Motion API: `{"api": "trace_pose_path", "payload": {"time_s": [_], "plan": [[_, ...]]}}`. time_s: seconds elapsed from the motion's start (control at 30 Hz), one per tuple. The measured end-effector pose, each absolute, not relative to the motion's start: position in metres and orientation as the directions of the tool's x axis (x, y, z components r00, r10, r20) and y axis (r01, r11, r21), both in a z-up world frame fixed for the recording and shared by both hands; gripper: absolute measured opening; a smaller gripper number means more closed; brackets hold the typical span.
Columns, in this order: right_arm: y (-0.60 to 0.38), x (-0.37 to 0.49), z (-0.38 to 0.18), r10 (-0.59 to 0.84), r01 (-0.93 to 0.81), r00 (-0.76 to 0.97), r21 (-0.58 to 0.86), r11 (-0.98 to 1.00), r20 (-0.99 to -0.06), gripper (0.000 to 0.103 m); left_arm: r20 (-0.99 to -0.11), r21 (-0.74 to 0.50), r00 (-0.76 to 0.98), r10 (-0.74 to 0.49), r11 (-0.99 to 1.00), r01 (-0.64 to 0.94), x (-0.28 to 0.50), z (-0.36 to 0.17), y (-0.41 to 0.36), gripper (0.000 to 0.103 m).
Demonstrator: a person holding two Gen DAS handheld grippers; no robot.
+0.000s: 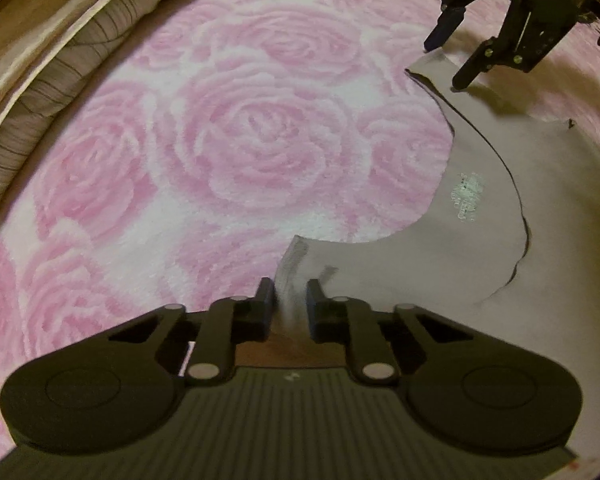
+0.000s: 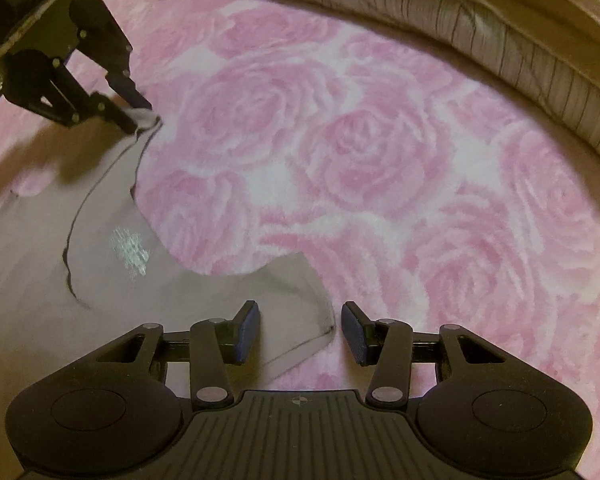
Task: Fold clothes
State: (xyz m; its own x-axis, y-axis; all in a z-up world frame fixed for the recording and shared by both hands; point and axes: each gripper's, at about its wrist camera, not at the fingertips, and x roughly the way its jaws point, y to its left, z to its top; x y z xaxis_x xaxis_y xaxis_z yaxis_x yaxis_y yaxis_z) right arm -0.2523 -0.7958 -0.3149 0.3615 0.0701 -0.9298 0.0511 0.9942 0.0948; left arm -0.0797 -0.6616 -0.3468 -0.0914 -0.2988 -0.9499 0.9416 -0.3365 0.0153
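Observation:
A mauve-grey sleeveless top point(image 1: 480, 240) lies flat on the bed, neckline facing the blanket, with a silvery printed label point(image 1: 466, 196) inside. My left gripper point(image 1: 291, 292) is shut on one shoulder strap point(image 1: 296, 260), and the fabric is bunched between its pads. From the right wrist view that same left gripper point(image 2: 140, 114) pinches the strap tip at the upper left. My right gripper point(image 2: 300, 316) stands open, its blue pads on either side of the other shoulder strap point(image 2: 296, 284) without pressing it. In the left wrist view the right gripper point(image 1: 446, 64) hovers over that strap's end.
A pink rose-patterned blanket point(image 1: 240, 140) covers the bed under the top. A striped grey quilt or pillow point(image 1: 40, 92) runs along the blanket's far edge, and it also shows in the right wrist view point(image 2: 520, 72).

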Motion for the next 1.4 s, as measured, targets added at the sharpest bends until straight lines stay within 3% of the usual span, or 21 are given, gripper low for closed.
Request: {"api": "trace_pose_path", "payload": {"time_s": [0.13,0.2,0.27,0.3,0.63,0.97,1.2,1.4], "plan": [[-0.804,-0.253,-0.318,0.098,0.095,0.368,0.142,0.985,-0.925,0.039,-0.95,0.002,-0.101,-0.295,-0.329,0.944,-0.08,-0.346,-0.663,0.006],[-0.807,-0.252,-0.318,0.102,0.12,0.373,0.157,0.98,-0.922,0.032,-0.95,0.001,-0.099,-0.297,-0.321,0.947,-0.08,-0.346,-0.663,0.005],[-0.81,-0.251,-0.318,0.098,0.135,0.371,0.158,0.978,-0.924,0.005,-0.948,0.006,-0.095,-0.303,-0.314,0.949,-0.081,-0.346,-0.662,0.003],[-0.81,-0.25,-0.318,0.093,0.142,0.369,0.155,0.978,-0.925,0.0,-0.946,0.013,-0.088,-0.311,-0.309,0.951,-0.082,-0.345,-0.661,0.002],[-0.763,-0.284,-0.263,-0.031,0.103,0.478,0.021,0.994,-0.878,0.0,-0.906,0.121,-0.026,-0.424,-0.317,0.941,-0.108,-0.302,-0.612,0.001],[-0.605,-0.392,-0.198,-0.154,0.089,0.58,-0.126,0.988,-0.8,0.0,-0.801,0.261,-0.021,-0.598,-0.38,0.887,-0.206,-0.247,-0.466,0.001],[-0.496,-0.457,-0.219,-0.222,0.076,0.524,-0.214,0.974,-0.822,0.0,-0.793,0.288,-0.086,-0.603,-0.496,0.819,-0.265,-0.272,-0.362,0.001],[-0.451,-0.48,-0.26,-0.221,-0.003,0.493,-0.255,0.967,-0.842,0.0,-0.776,0.314,-0.093,-0.624,-0.51,0.801,-0.29,-0.299,-0.32,0.001]]}}
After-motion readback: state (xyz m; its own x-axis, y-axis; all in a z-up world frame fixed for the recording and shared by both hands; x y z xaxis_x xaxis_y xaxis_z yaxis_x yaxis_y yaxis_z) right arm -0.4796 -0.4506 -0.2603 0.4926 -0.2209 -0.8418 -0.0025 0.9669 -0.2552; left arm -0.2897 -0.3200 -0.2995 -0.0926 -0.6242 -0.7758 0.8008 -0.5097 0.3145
